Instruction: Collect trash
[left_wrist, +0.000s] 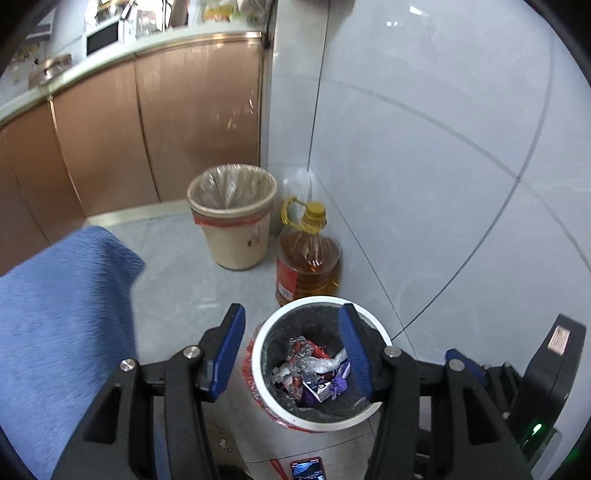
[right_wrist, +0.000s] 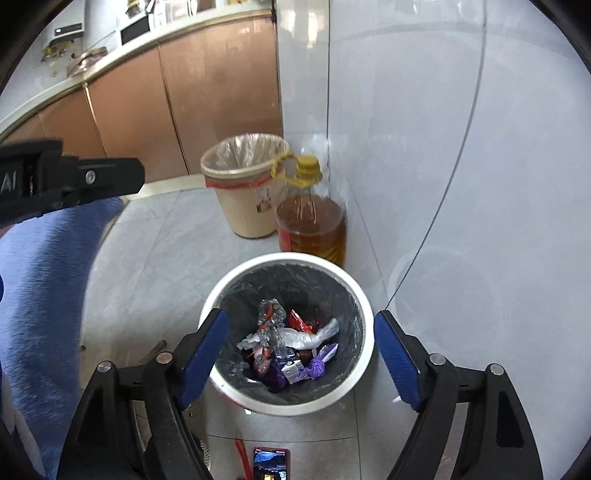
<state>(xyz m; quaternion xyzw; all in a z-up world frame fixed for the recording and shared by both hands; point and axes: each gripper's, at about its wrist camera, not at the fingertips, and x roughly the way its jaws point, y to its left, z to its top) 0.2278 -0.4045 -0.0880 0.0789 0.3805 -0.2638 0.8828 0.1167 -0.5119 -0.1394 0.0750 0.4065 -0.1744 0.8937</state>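
A white bin with a black liner stands on the tiled floor and holds crumpled wrappers and plastic trash. My left gripper hovers over it, open, with nothing between its blue pads. In the right wrist view the same bin and its trash lie below my right gripper. Its jaws stand wide open and empty, straddling the bin's mouth. Each gripper's black body shows at the edge of the other's view.
A beige bin with a clear liner stands by the brown cabinets. An oil bottle sits between the two bins against the white tiled wall. A phone lies on the floor. Blue fabric fills the left.
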